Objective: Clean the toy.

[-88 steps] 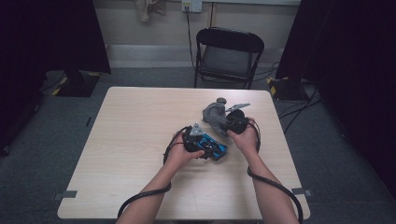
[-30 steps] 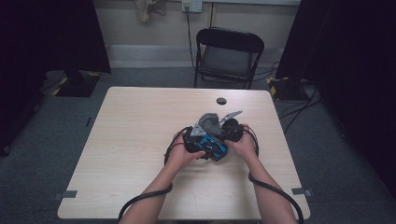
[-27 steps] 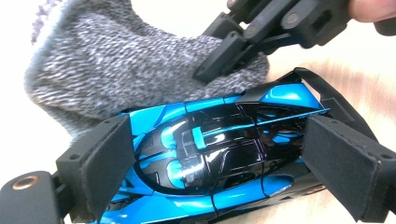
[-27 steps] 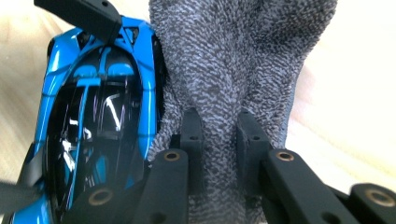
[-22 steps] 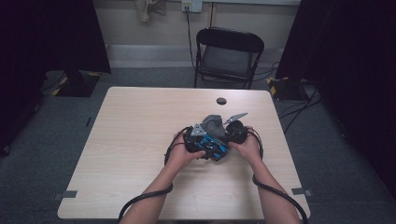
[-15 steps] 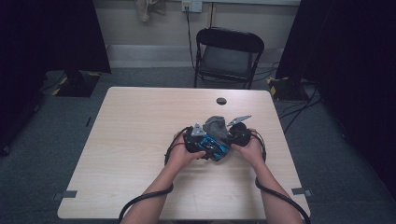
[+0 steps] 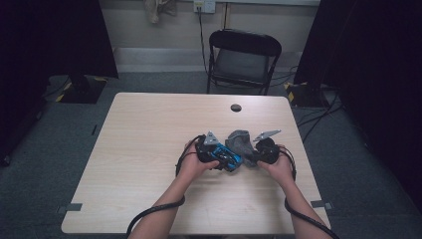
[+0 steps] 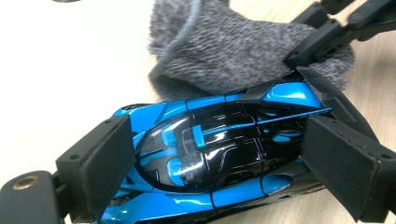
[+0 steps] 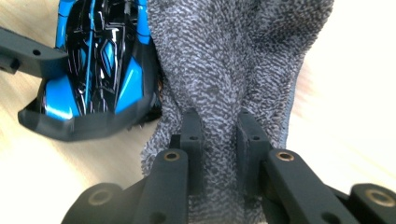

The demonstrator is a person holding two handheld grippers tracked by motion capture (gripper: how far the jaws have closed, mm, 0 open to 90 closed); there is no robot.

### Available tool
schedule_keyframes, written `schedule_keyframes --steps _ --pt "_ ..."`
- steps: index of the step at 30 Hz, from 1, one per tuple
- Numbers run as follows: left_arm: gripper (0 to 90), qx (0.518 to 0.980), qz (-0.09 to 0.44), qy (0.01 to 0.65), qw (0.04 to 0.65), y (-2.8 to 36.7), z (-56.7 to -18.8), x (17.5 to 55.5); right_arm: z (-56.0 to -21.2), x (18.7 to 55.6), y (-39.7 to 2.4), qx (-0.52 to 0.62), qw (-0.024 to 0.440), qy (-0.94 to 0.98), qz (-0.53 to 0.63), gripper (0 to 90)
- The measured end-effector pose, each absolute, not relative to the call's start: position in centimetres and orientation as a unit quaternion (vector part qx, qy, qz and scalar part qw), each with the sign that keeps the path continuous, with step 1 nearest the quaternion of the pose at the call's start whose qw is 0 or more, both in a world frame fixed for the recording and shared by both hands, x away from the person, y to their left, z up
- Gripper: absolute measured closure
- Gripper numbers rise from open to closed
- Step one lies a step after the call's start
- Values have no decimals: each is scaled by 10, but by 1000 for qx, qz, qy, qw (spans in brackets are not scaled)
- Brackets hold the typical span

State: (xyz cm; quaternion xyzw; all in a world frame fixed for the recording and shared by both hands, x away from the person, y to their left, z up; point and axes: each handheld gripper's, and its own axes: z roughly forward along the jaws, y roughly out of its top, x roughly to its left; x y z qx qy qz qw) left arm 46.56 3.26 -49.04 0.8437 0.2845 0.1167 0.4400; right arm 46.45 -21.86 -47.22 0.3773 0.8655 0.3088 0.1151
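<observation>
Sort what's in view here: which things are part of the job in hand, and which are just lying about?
In use:
- toy car, blue and black, clamped across its body by the left gripper
- grey sock, pinched by the right gripper, lying against the car's rear

Lying about:
- small dark round thing near the table's far edge
- folding chair behind the table
</observation>
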Motion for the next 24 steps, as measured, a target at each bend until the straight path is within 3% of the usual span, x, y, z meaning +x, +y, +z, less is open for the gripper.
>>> schedule_keyframes --steps 5,10,24 --pt "94 846 113 283 437 32 -489 467 -470 459 -229 390 123 858 310 769" --pt "183 853 104 269 435 33 -483 468 -464 458 -237 400 127 852 312 771" --pt "185 848 98 278 441 65 -464 454 -435 456 -240 408 142 838 332 773"
